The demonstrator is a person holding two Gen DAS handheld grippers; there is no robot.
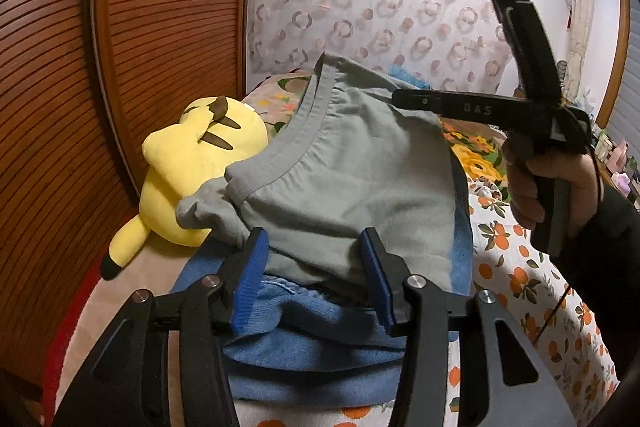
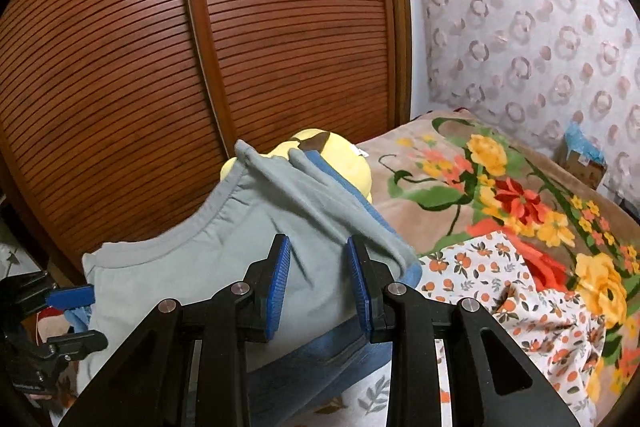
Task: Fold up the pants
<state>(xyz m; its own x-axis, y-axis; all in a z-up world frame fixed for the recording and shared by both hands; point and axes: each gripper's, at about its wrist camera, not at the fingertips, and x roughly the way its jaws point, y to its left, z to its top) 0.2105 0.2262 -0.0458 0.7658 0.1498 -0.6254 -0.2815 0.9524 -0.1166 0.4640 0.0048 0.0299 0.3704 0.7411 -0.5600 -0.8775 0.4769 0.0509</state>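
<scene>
Bunching grey-and-blue pants (image 1: 344,187), waistband curved

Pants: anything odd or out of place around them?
Yes. A yellow plush toy lies right behind the grey pants, partly hidden by the raised waistband in the right wrist view. It crowds the folding area on the bed.

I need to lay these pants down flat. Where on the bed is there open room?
Free: the floral blanket right of the pants, toward the patterned wall, and the orange-print sheet near the right gripper. Crowded: the closet side, where the yellow plush lies against the pants.
</scene>
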